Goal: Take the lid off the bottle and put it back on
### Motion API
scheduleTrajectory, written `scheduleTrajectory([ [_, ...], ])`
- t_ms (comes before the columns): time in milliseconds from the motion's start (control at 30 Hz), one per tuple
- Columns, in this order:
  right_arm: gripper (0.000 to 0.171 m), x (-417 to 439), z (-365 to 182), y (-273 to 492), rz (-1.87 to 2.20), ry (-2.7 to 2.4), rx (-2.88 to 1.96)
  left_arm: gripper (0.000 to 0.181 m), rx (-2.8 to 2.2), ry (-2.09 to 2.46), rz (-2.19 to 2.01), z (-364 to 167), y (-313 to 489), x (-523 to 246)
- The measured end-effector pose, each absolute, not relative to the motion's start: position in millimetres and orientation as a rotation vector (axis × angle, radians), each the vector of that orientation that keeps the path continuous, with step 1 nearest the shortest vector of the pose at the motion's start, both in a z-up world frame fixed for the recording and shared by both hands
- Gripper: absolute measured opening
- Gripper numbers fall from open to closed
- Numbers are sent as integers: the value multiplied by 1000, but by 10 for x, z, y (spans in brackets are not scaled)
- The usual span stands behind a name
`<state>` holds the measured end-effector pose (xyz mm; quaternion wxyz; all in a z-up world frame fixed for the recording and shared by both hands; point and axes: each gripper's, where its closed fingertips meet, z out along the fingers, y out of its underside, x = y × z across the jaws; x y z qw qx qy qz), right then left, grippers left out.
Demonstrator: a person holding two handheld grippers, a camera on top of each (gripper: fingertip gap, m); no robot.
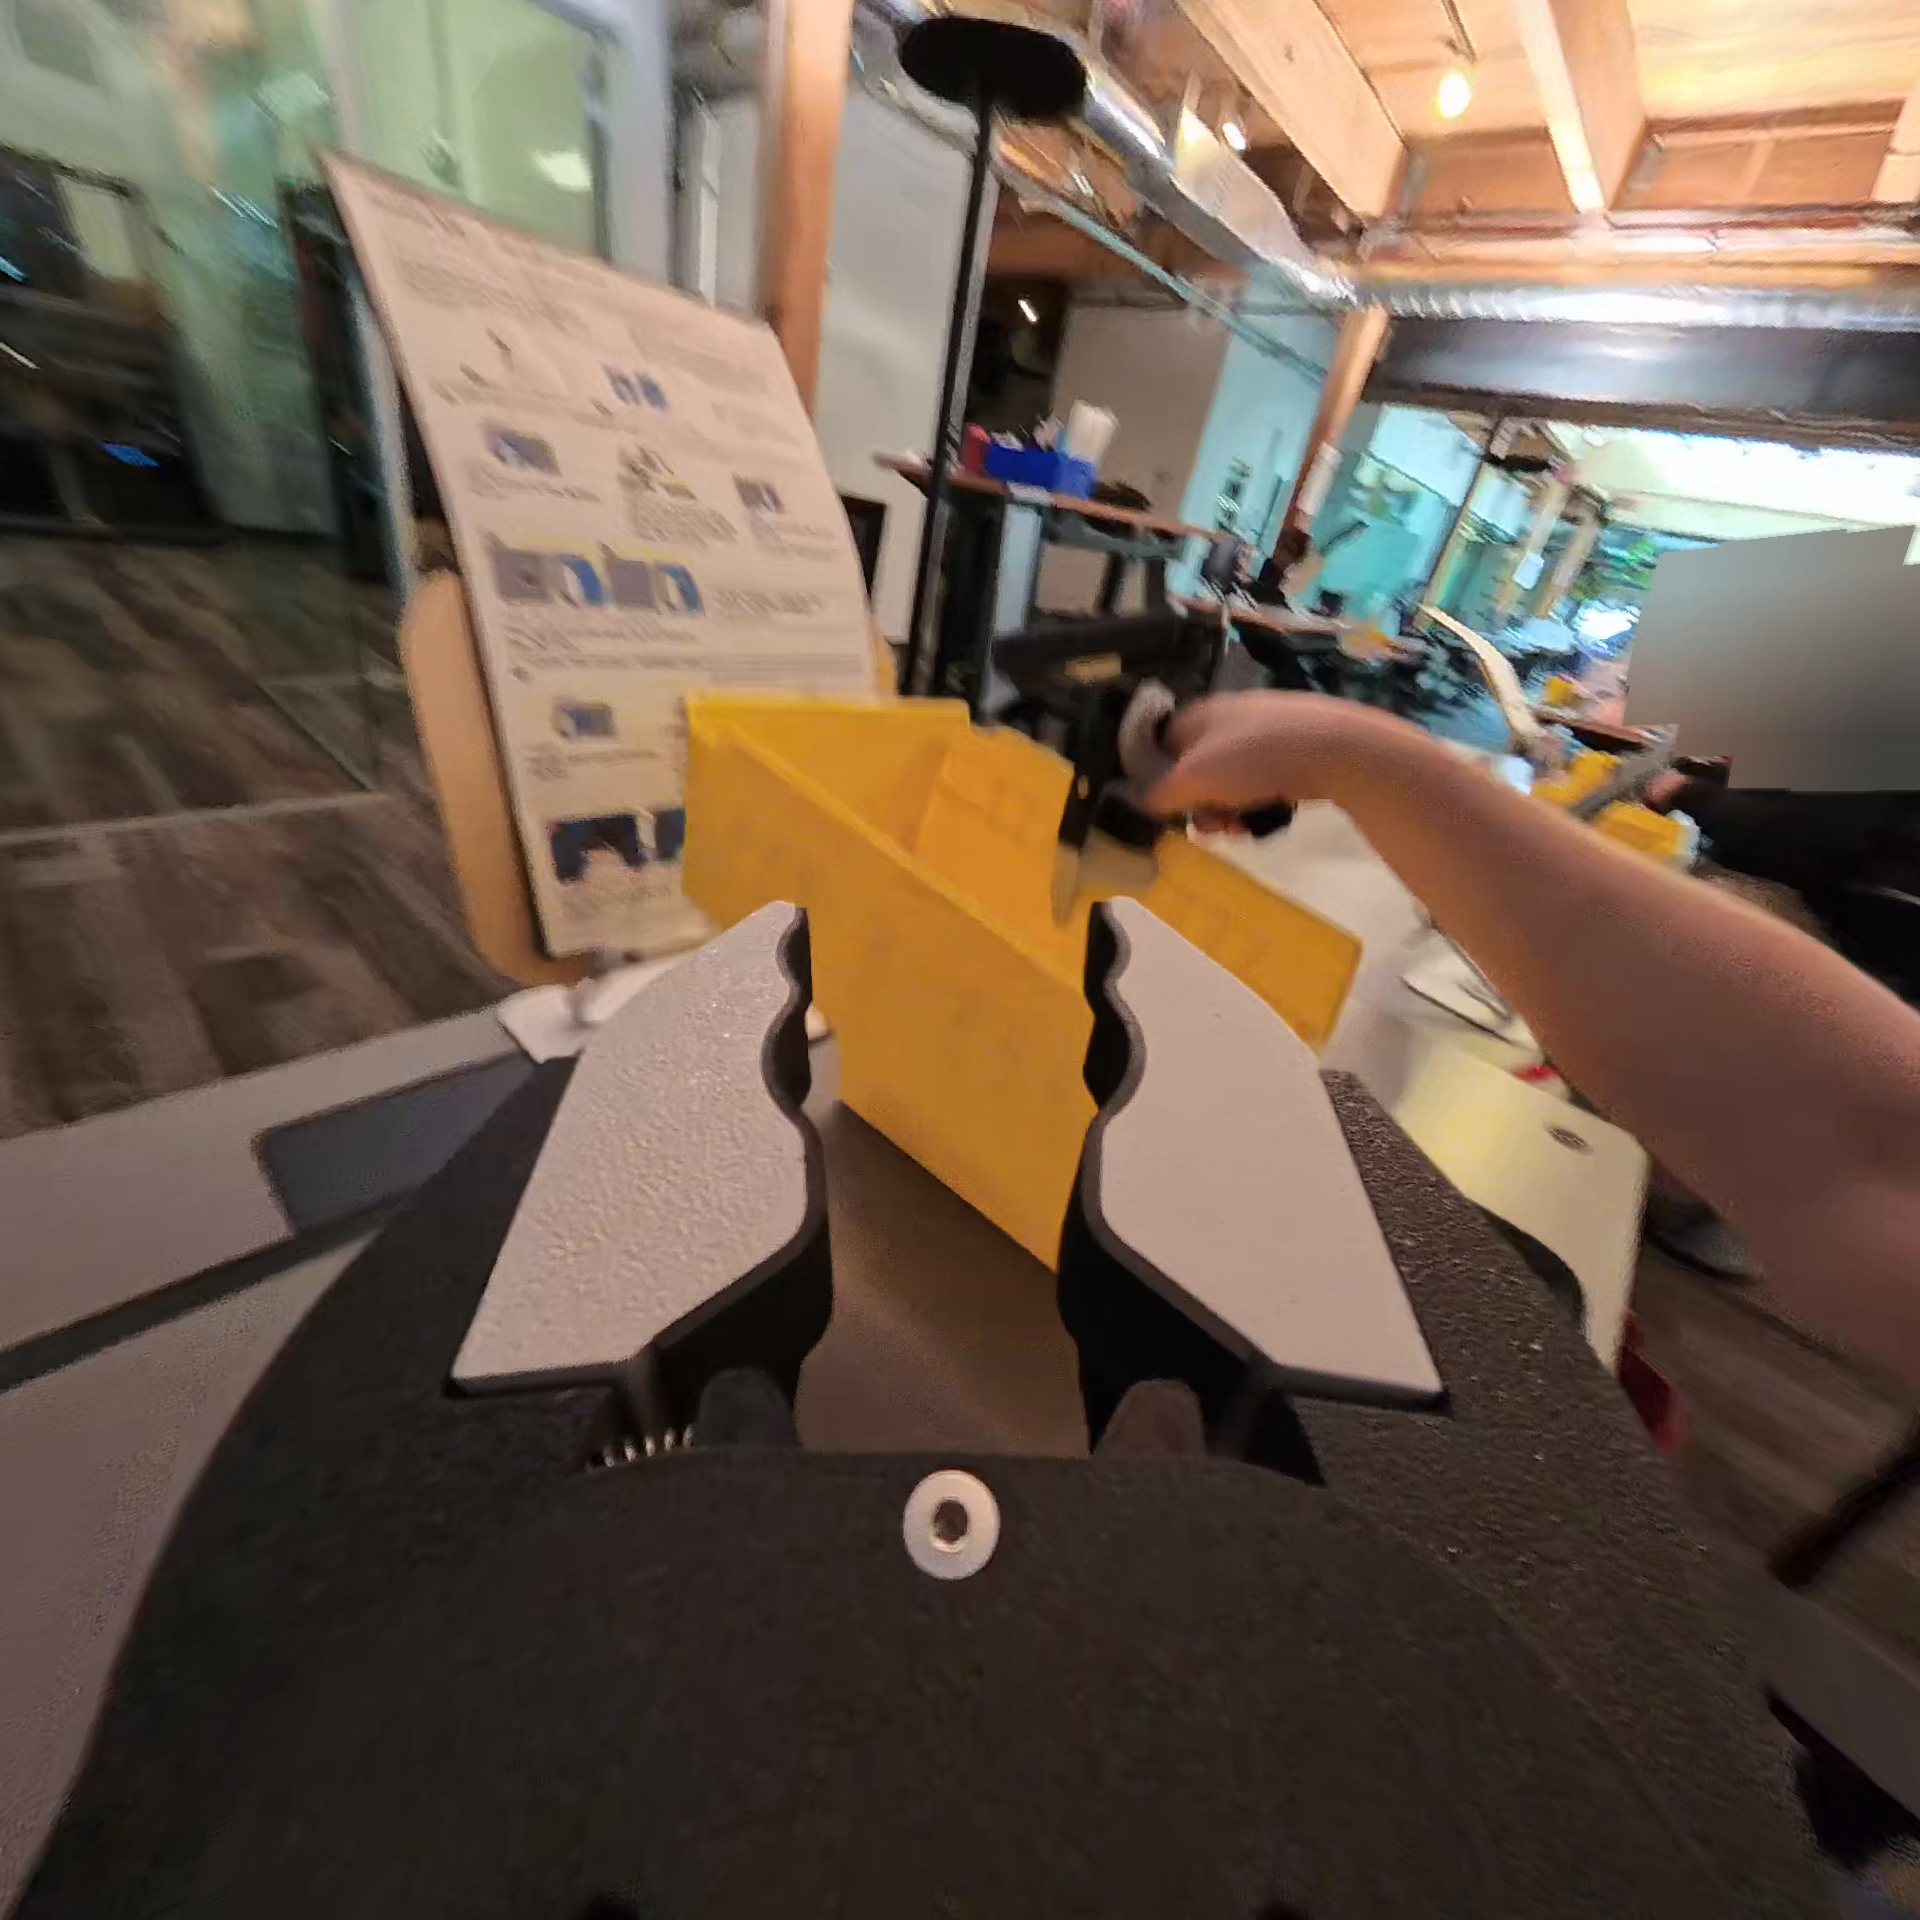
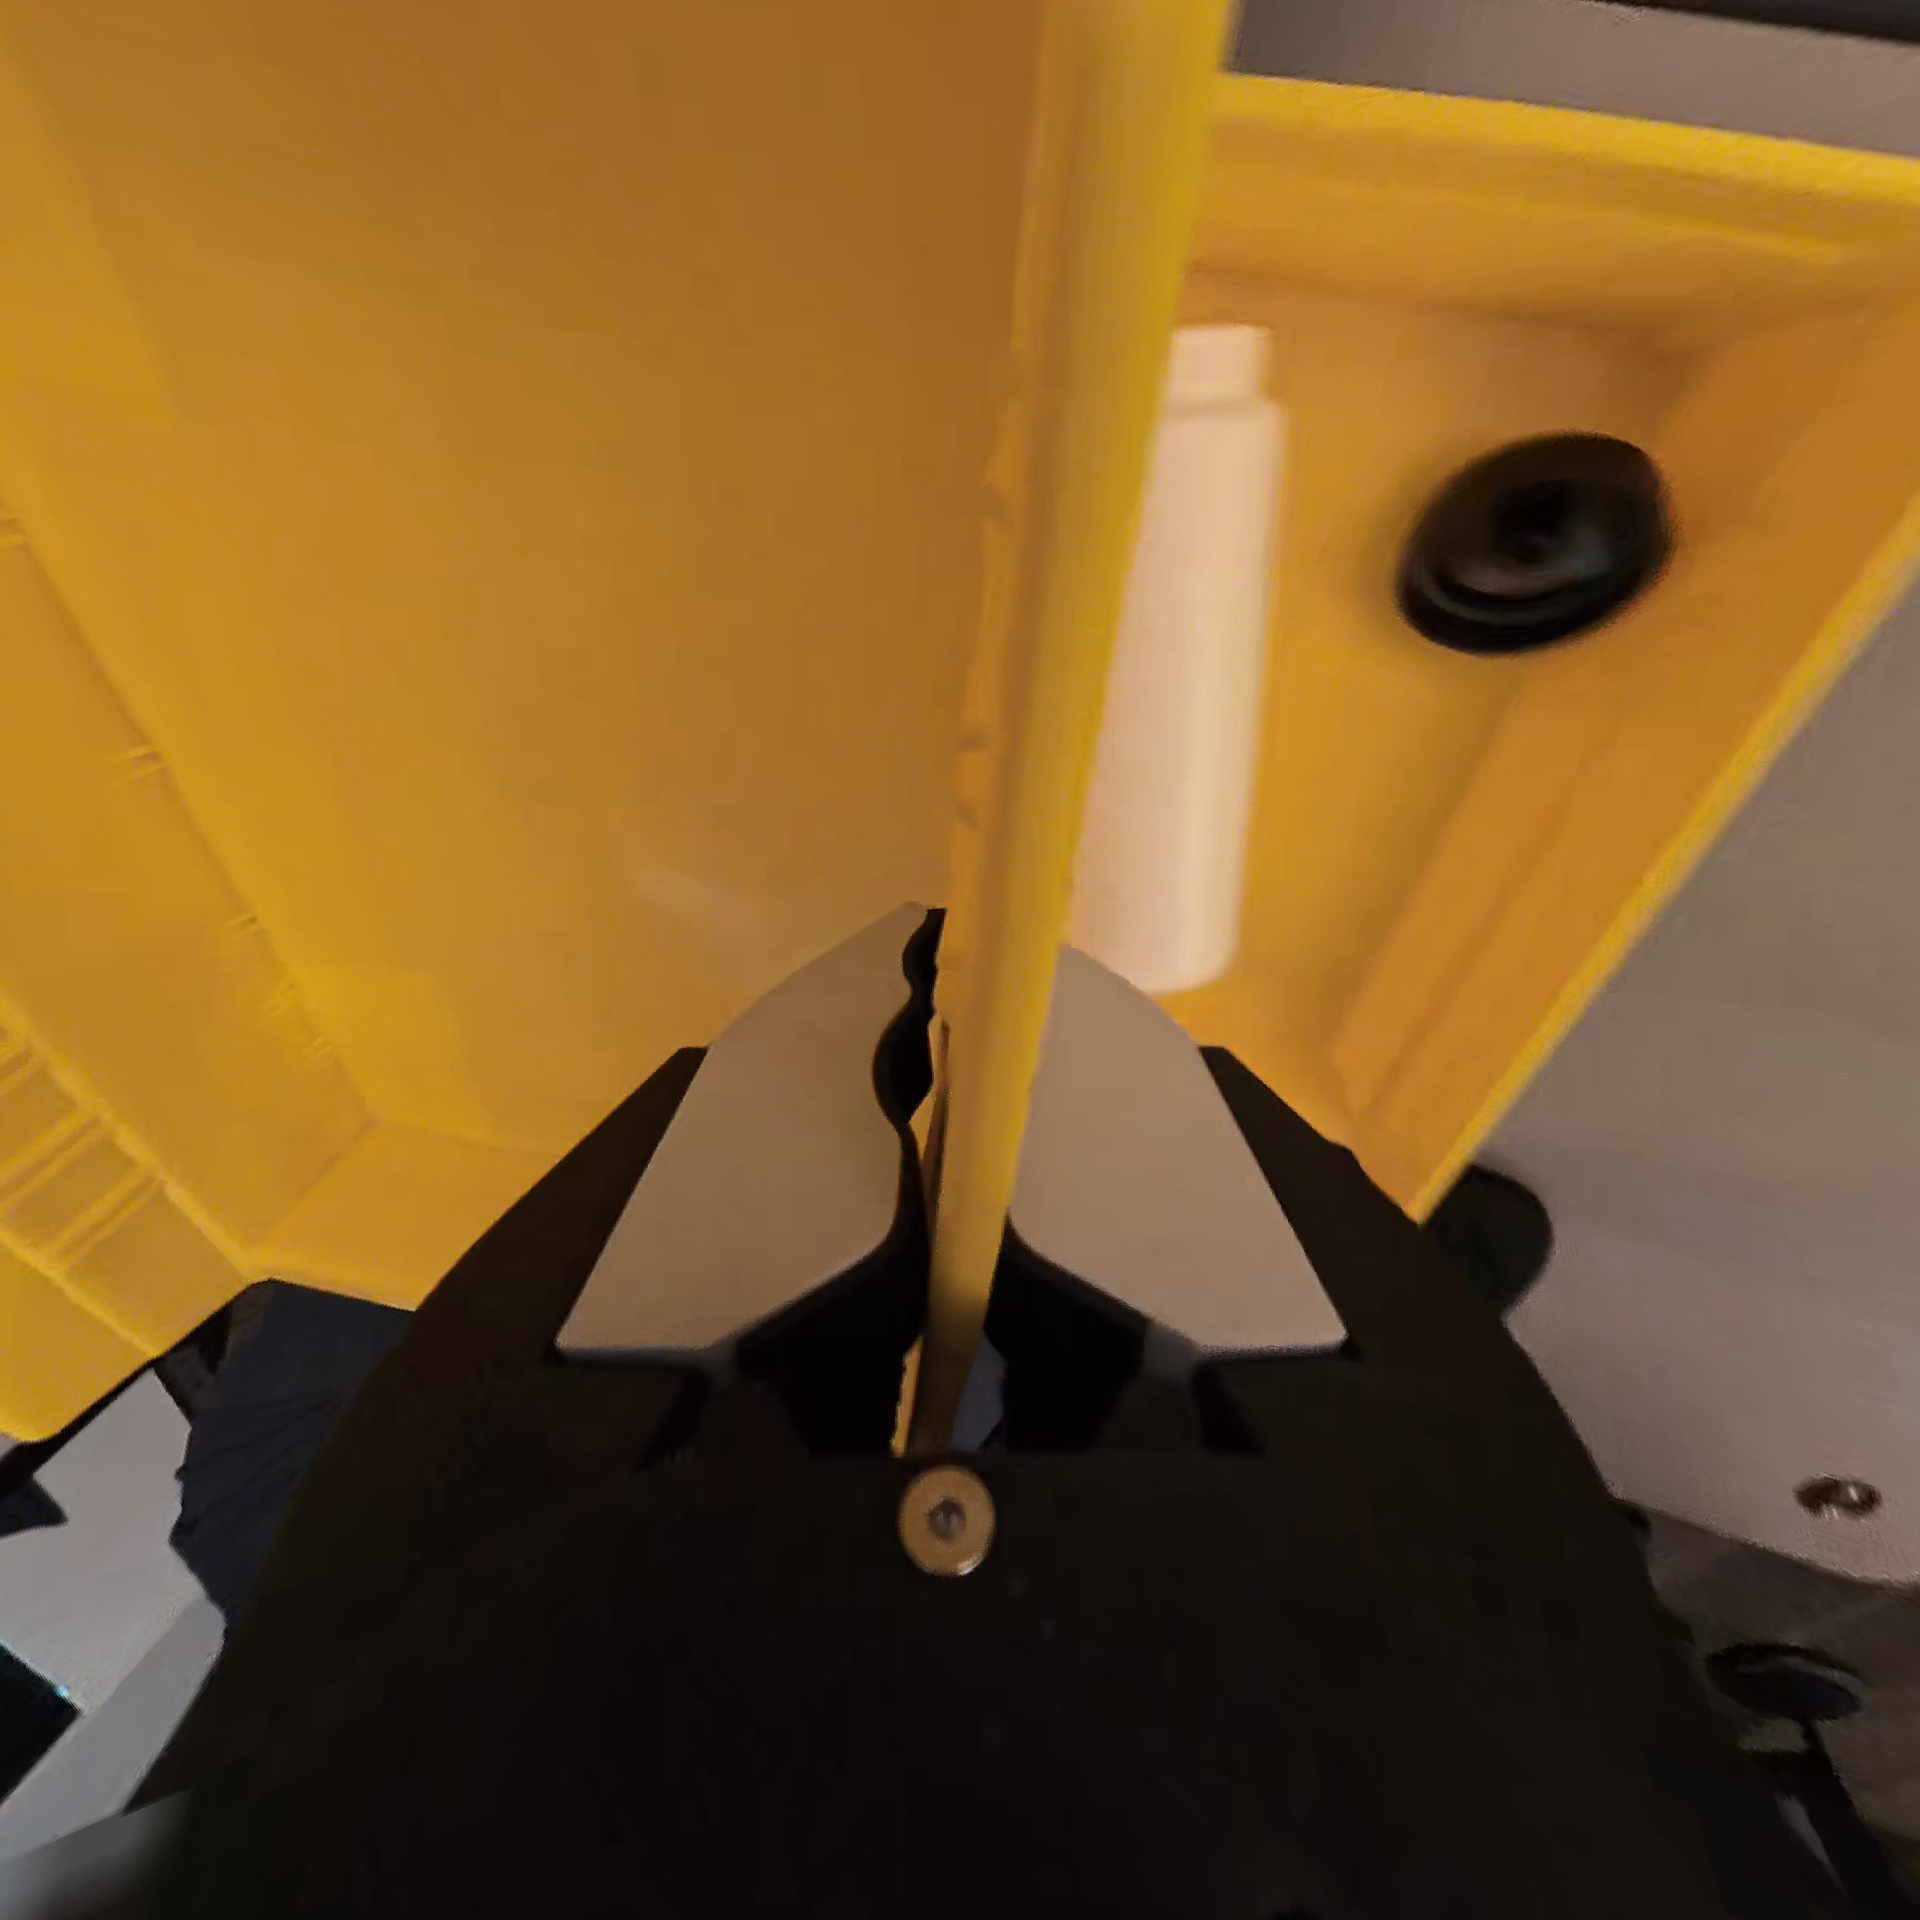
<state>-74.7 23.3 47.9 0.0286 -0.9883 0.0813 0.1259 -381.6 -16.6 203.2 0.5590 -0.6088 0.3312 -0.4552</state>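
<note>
Right gripper (image 2: 987, 966) is clamped nearly closed on the thin side wall of the yellow plastic bin (image 2: 1070, 582), tilting it. Inside lie the white plastic bottle (image 2: 1195, 665), on its side, neck bare, and the round black lid (image 2: 1536, 542) loose beside it, apart. Left gripper (image 1: 945, 935) hangs about half open, holding nothing, aimed at the bin's outer wall (image 1: 935, 966). Likely step: getting the contents out. Best to tip slowly so the 2 parts don't roll off the table (image 1: 1507, 1153), left ready to catch.
</note>
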Motion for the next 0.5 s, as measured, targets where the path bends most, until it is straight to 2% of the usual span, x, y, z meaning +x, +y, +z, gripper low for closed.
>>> scheduleTrajectory([
  [233,5,752,833,-690,215,579,-2979,60,-1745,1104,-1067,1223,-110,-2898],
  [300,5,1107,818,-998,204,668,-2962,59,-1855,1183,-1051,903,-93,-2587],
  [500,5,1951,530,-1730,224,842,-2923,74,-2035,1280,-1187,191,-208,-1827],
])
